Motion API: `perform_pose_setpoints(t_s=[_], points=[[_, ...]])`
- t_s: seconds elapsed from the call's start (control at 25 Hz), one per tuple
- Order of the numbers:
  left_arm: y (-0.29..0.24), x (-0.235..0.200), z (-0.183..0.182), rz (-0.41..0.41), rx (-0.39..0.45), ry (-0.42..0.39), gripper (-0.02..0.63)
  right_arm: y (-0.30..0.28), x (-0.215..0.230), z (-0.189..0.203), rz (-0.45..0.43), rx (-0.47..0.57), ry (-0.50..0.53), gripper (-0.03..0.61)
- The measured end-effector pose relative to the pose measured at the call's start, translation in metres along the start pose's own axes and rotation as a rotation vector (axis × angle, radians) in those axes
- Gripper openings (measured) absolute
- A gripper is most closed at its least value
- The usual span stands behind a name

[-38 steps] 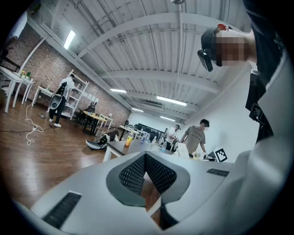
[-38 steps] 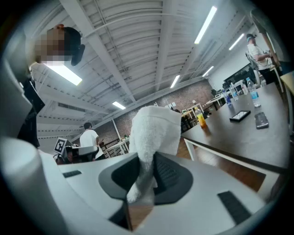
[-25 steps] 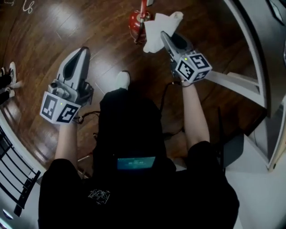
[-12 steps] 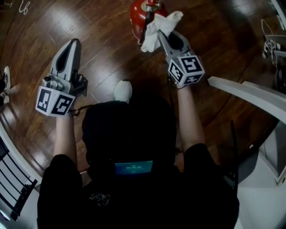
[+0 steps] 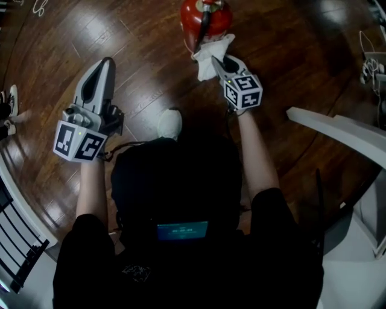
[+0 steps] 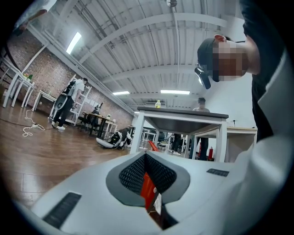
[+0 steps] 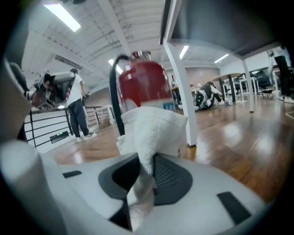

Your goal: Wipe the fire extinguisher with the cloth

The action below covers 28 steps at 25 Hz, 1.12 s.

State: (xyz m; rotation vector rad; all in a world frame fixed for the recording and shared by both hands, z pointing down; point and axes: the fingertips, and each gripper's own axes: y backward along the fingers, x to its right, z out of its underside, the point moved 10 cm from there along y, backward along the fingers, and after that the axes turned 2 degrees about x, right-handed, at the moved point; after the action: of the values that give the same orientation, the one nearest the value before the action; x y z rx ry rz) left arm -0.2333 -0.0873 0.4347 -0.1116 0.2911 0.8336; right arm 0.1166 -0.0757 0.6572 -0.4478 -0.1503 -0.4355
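Fire extinguisher (image 5: 205,18), head view: red body stands on the wooden floor (image 5: 139,69) at the top of the frame, ahead of you and slightly right of centre.
Cloth (image 5: 212,53), head view: white and bunched, on the extinguisher's near side, overlapping its lower edge.
Right gripper (image 5: 216,60), head view: your right arm is stretched forward; the jaws point at the extinguisher with the cloth at their tip.
Left gripper (image 5: 104,65), head view: you hold it out to your left over bare floor, well apart from cloth and extinguisher.
Shoe (image 5: 170,124), head view: white toe on the floor between your two grippers.
Jaws, left gripper view: pads closed tip to tip with nothing pinched; they point across the floor towards a white table (image 6: 181,114).
Jaws, right gripper view: clenched on the cloth; one fold runs down between the pads and the rest puffs up above the tips.
Extinguisher, right gripper view: red cylinder directly behind the cloth, with a black hose (image 7: 115,87) curving down its left side. The cloth covers its lower part, so you cannot see the contact itself.
Table leg (image 7: 181,92), right gripper view: white, just right of the extinguisher.
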Motion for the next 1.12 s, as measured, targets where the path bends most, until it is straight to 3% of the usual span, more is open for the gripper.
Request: perform_pose_setpoints(t_s=[0.24,0.32,0.4,0.56,0.68,0.88,0.96,1.04,1.12], points=[[-0.004,0.000,-0.001,-0.006,0.017,0.003,-0.002,0.098,-0.041,-0.150,-0.060,0.398,-0.016,0.087],[-0.005,0.000,-0.002,-0.005,0.022,-0.001,-0.002,0.095,-0.056,-0.187,-0.071,0.417,-0.010,0.088],[-0.006,0.000,-0.001,-0.003,0.022,-0.002,-0.002,0.075,-0.070,-0.201,-0.048,0.363,0.023,0.087],[-0.003,0.003,0.003,-0.007,0.014,-0.001,-0.002,0.043,-0.092,-0.174,0.038,0.260,0.114,0.087],[0.001,0.001,0.004,-0.015,0.009,-0.002,-0.002,0.033,-0.100,-0.134,0.050,0.165,0.174,0.087],[0.004,-0.004,0.010,-0.040,0.008,0.001,-0.002,-0.021,-0.068,-0.026,0.056,-0.102,0.090,0.087],[0.004,-0.003,0.009,-0.038,0.010,-0.003,-0.002,-0.033,-0.051,-0.003,0.072,-0.163,0.085,0.087],[0.006,-0.001,0.006,-0.035,0.011,-0.010,-0.002,-0.028,-0.047,-0.003,0.035,-0.145,0.080,0.087],[0.008,0.000,0.004,-0.032,0.014,-0.014,-0.002,0.001,-0.050,-0.026,-0.044,-0.032,0.044,0.087]])
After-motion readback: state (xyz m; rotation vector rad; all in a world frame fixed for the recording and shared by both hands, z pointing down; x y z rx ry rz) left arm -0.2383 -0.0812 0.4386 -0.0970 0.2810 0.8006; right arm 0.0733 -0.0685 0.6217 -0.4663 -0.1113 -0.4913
